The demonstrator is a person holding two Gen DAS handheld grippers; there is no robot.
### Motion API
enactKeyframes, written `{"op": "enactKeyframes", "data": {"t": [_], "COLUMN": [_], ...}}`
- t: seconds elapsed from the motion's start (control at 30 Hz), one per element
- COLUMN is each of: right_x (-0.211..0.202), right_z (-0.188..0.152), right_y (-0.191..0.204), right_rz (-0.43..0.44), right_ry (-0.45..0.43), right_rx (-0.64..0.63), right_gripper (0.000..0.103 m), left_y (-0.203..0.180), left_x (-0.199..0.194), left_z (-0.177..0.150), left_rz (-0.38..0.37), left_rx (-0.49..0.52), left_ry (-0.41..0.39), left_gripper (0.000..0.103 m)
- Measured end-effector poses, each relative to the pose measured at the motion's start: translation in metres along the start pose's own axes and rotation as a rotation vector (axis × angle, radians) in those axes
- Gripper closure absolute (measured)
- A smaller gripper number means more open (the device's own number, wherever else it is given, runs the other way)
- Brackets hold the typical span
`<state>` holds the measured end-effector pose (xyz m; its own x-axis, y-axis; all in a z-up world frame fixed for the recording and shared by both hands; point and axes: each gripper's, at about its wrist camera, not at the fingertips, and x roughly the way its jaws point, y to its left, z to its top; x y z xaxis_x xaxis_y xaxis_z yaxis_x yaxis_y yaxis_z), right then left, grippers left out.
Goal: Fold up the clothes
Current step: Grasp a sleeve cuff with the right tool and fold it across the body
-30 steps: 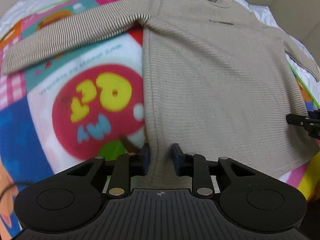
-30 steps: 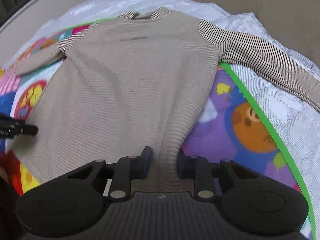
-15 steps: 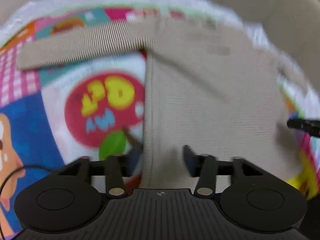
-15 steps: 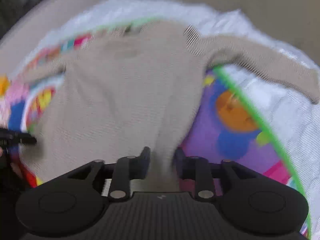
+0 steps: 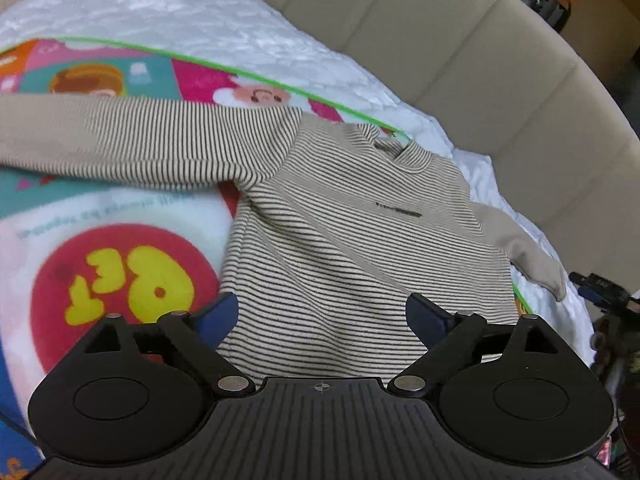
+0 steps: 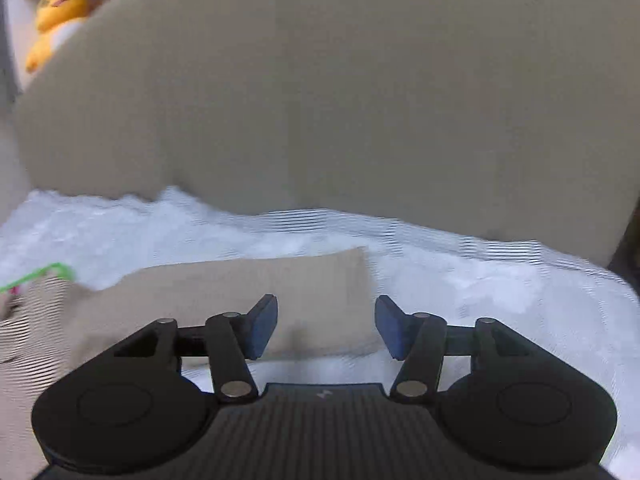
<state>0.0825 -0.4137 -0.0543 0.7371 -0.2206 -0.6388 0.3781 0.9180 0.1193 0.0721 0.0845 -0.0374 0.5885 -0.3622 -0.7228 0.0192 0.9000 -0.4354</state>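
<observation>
A striped beige sweater (image 5: 340, 248) is seen folded bottom-up on a colourful play mat (image 5: 120, 272), which is spread over a white blanket (image 5: 240, 32) on a beige sofa (image 5: 460, 60). One sleeve (image 5: 140, 148) is stretched out flat to the left. The left gripper (image 5: 322, 314) is held over the folded body with its jaws spread wide and nothing gripped. The right gripper (image 6: 326, 326) is likewise held wide open and empty, above the other sleeve's end (image 6: 312, 284), which is laid on the blanket
</observation>
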Motion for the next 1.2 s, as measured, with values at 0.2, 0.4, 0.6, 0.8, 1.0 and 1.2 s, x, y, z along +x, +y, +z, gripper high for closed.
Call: {"op": "enactKeyframes", "data": {"t": [0.2,0.4,0.6,0.8,1.0,1.2], "right_x": [0.033,0.032,-0.034,-0.104,-0.125,-0.105], "right_z": [-0.005,0.011,0.07,0.114,0.103,0.06], "right_y": [-0.017,-0.003,0.06,0.18,0.289,0.368], "right_rz": [0.025,0.073,0.2,0.341,0.444,0.492], "right_ry": [0.018,0.025,-0.093,-0.196,-0.163,-0.048], "right_rx": [0.019,-0.048,-0.143,-0.329,-0.45,-0.534], "right_gripper": [0.067,0.099,0.099,0.099,0.099,0.099], "left_y": [-0.005,-0.009,-0.004,0.008,0.016,0.014], "left_x": [0.007,0.011,0.002,-0.004,-0.003,-0.003], "left_z": [0.001,-0.002,0.005,0.006,0.003,0.001], "left_rz": [-0.027,-0.008,-0.041,0.021,0.041,0.063], "left_rx": [0.018,0.038,-0.011,-0.033,-0.042,-0.016], "left_ry": [-0.025,-0.006,-0.035,-0.006,0.054,0.073], "left_gripper": [0.006,0.005,0.005,0.002,0.002,0.002]}}
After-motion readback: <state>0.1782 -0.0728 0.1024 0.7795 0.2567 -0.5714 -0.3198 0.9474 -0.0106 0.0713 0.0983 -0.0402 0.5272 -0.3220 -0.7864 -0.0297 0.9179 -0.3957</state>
